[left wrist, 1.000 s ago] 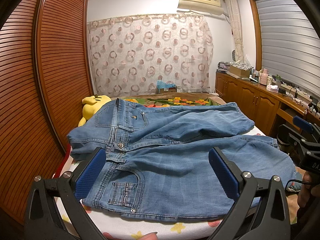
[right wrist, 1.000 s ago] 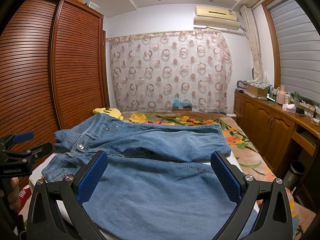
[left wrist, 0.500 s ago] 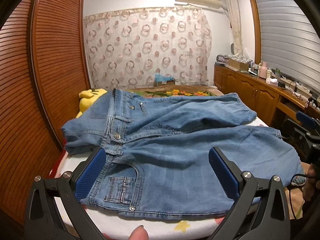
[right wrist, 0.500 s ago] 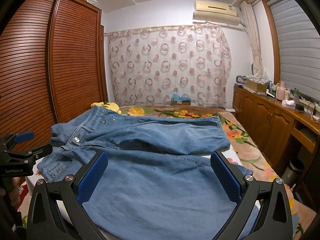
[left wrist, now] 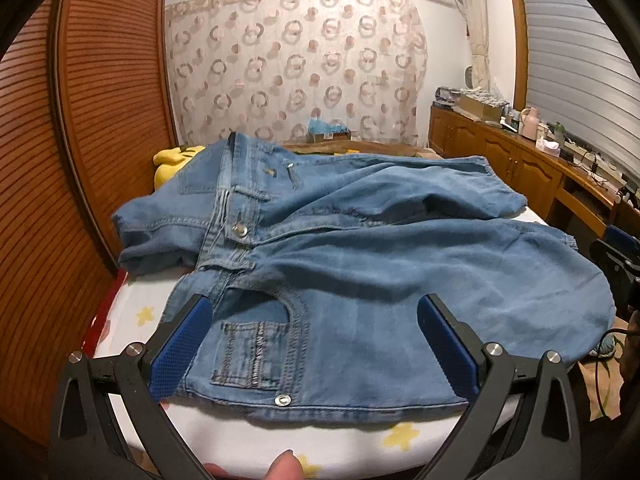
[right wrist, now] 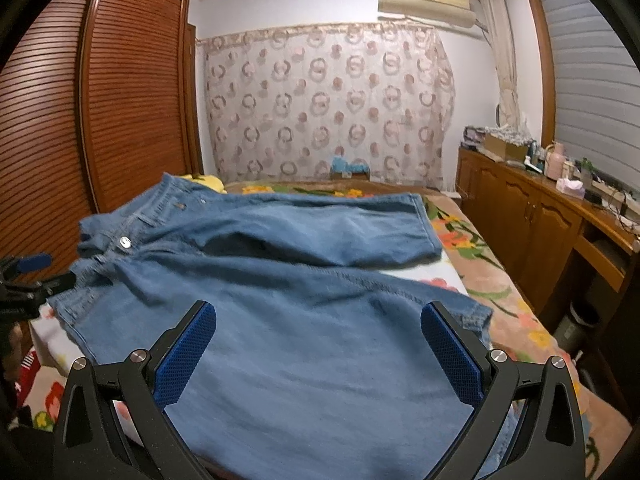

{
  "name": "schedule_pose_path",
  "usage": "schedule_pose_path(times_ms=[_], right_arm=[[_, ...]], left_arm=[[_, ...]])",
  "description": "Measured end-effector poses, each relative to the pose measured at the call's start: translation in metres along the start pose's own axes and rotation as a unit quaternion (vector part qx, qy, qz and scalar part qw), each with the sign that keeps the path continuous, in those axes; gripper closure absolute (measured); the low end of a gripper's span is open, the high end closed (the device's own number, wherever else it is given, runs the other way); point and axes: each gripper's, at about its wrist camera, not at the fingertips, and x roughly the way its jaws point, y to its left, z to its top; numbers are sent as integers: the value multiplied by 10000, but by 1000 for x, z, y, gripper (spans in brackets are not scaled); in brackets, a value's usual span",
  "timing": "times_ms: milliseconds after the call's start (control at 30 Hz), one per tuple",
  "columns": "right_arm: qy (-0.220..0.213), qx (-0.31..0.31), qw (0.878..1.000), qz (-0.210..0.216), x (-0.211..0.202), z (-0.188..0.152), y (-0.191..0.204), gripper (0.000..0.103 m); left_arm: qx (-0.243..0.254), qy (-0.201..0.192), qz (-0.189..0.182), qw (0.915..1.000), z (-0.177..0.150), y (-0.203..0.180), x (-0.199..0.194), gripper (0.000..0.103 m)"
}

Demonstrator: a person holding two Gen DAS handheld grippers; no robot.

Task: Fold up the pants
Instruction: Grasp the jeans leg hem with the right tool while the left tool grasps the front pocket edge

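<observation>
Light blue denim pants (left wrist: pixel 360 264) lie spread on a bed, waistband to the left, both legs running right, the far leg rumpled. My left gripper (left wrist: pixel 316 344) hovers open over the near hip pocket and waistband corner, blue pads wide apart, nothing between them. In the right wrist view the same pants (right wrist: pixel 304 280) fill the foreground. My right gripper (right wrist: pixel 318 350) is open above the near leg, holding nothing. The left gripper (right wrist: pixel 28 276) shows at the left edge of that view, and part of the right gripper (left wrist: pixel 618 256) at the right edge of the left view.
The bed has a white star-print sheet (left wrist: pixel 140 312) and a floral cover (right wrist: pixel 472 240). A louvred wooden wardrobe (right wrist: pixel 100 120) stands left, a yellow plush toy (left wrist: pixel 172 160) behind the waistband. A wooden cabinet (right wrist: pixel 540 216) with clutter lines the right wall. A fingertip (left wrist: pixel 284 466) shows below.
Both grippers have moved closer and lower toward the pants, which now fill more of each view. Both stay open and the pants lie as before.
</observation>
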Motion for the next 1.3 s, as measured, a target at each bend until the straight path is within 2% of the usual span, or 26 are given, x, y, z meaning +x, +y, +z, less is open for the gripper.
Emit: schedule_pose_path(times_ms=[400, 533, 733, 900, 1167, 1300], right_arm=[[474, 29, 9989, -51, 6, 14, 5, 2], [545, 0, 9985, -86, 7, 19, 4, 3], [596, 51, 9981, -116, 10, 18, -5, 4], [629, 36, 9979, -149, 7, 17, -6, 4], [718, 120, 9970, -274, 2, 15, -15, 6], [846, 168, 9958, -319, 0, 14, -17, 9]], left_arm=[[-258, 243, 175, 9992, -19, 50, 15, 0], [-352, 338, 297, 9984, -26, 65, 21, 0], [-484, 451, 272, 9974, -34, 86, 27, 3], [-636, 512, 438, 9957, -38, 102, 28, 4], [-844, 698, 534, 9925, -51, 118, 36, 22], [-929, 766, 419, 9918, -58, 121, 39, 26]])
